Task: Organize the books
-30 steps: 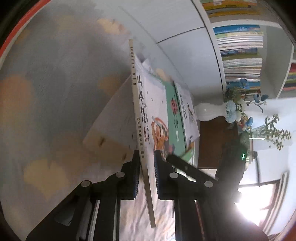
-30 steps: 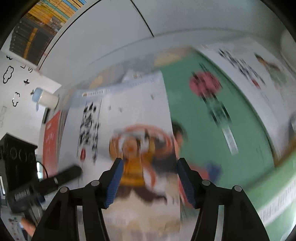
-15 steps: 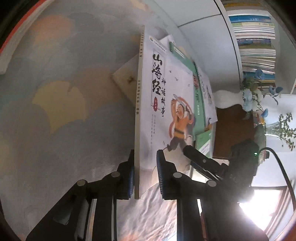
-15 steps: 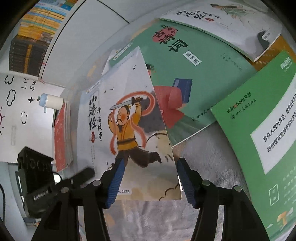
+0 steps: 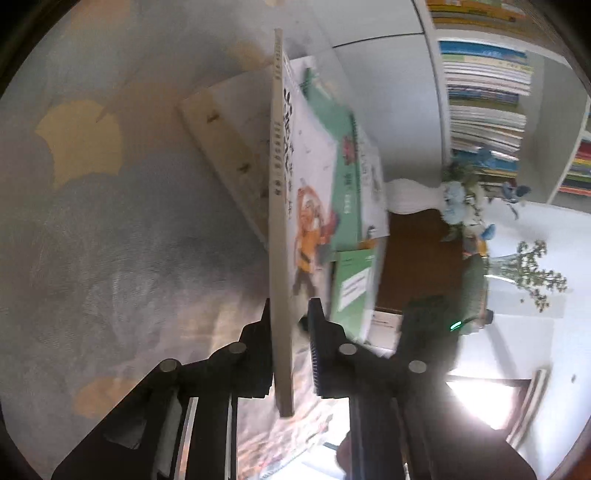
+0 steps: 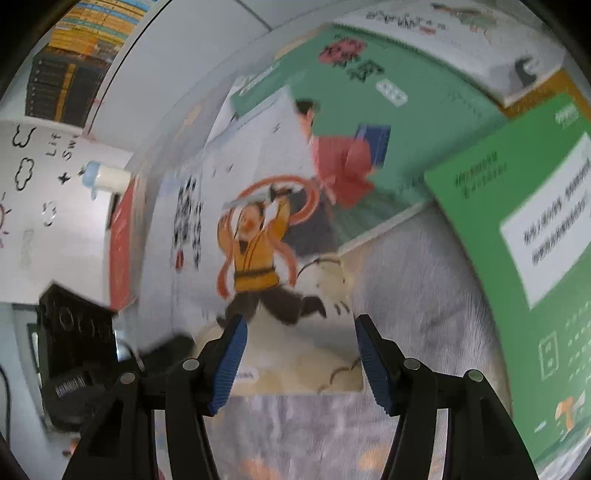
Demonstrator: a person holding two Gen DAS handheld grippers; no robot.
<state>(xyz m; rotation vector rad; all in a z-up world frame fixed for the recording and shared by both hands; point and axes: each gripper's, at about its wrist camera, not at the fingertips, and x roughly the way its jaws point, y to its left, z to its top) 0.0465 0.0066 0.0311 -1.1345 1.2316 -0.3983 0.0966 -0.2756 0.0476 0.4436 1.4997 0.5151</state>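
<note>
Left hand-held gripper (image 5: 290, 332) apparently clamps the picture book (image 5: 279, 221); right hand-held gripper (image 6: 297, 350) gapes.

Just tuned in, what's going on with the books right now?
The left gripper has the white storybook, the one with an orange-clad figure on its cover, clamped by its lower edge and lifted edge-on above the patterned tablecloth. The right gripper is open and empty, facing that book's cover. Other books lie overlapping on the cloth behind it: a dark green book, a bright green book and a white one at the far side. A light wooden board lies beyond the held book.
</note>
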